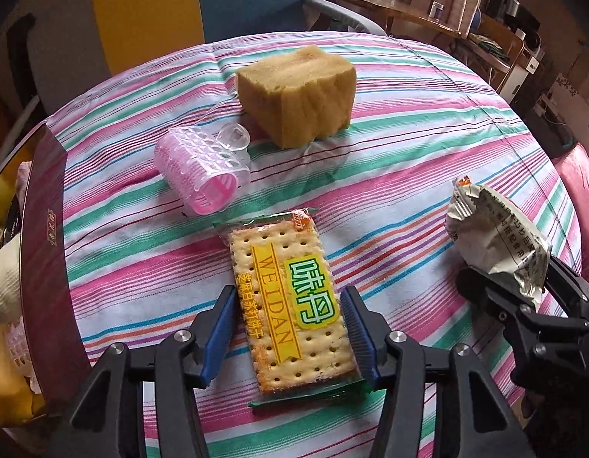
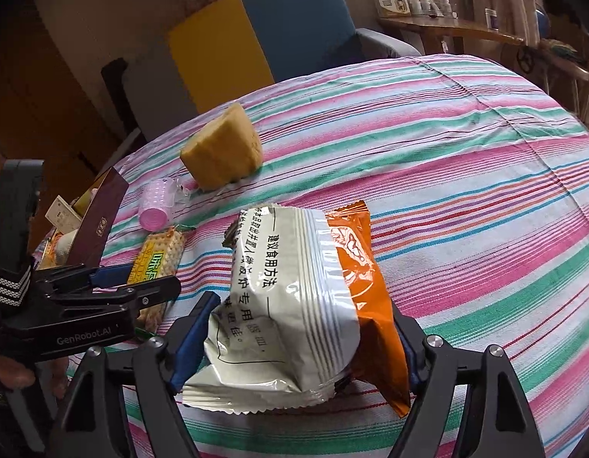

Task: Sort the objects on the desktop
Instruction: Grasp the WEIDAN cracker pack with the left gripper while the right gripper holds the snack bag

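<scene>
Taking the cracker packet (image 1: 290,297) as my landmark and working left to right: far to its left, at the table's edge, stands the dark red box (image 1: 46,229). I can see a few things already lying inside it, among them something yellow and something pale, so I judge part of the sorting done.

Just behind and left of the cracker packet lies the pink hair roller (image 1: 202,170) on its side, with a clear clip touching its far end. Behind that, well beyond the packet, sits the yellow sponge block (image 1: 298,95). Both rest untouched on the striped cloth (image 1: 428,122).

My left gripper (image 1: 290,337) straddles the cracker packet's near half. Its blue pads stand narrow, one along each long edge; the right pad looks to touch the wrapper, the left seems just shy of it, so I would not call this a grip yet. The packet lies flat on the cloth.

To the packet's right, my right gripper (image 2: 294,347) holds the white-and-orange snack bag (image 2: 294,305), its pads pressed into the bag's sides at a fairly wide spread. The bag's near end seems to rest on the cloth.

What is left, as I judge it: these two snacks, the roller and the sponge.
</scene>
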The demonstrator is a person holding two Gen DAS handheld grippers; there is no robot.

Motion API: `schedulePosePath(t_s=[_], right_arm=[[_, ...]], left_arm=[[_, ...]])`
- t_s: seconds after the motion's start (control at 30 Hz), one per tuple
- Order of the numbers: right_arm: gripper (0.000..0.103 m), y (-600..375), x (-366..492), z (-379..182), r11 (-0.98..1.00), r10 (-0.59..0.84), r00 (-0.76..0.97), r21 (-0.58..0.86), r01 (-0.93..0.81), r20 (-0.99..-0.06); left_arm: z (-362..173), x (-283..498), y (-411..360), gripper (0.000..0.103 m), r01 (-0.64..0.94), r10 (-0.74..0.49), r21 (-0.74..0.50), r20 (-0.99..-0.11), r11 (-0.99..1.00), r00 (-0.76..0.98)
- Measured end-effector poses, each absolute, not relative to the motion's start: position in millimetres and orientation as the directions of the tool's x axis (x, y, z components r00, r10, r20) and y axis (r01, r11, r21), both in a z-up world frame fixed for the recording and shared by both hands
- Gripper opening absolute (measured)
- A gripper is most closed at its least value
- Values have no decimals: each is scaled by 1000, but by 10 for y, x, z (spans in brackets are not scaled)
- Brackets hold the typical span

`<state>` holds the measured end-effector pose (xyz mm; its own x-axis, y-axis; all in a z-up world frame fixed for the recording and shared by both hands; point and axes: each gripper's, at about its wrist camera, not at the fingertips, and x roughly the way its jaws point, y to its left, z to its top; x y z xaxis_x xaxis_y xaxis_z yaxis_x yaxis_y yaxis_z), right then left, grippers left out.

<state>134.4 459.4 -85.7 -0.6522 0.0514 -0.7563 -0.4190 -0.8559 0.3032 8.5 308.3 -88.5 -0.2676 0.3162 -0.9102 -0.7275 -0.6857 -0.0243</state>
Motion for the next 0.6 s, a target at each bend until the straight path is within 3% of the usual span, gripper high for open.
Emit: schedulePosePath(t_s=[0.6], right_arm=[[77,4289,1170,-873,-898,194,-512,58,-437,-837]], left_arm=[[-865,320,2325,55,-699,363,-18,-864,-715,-349]])
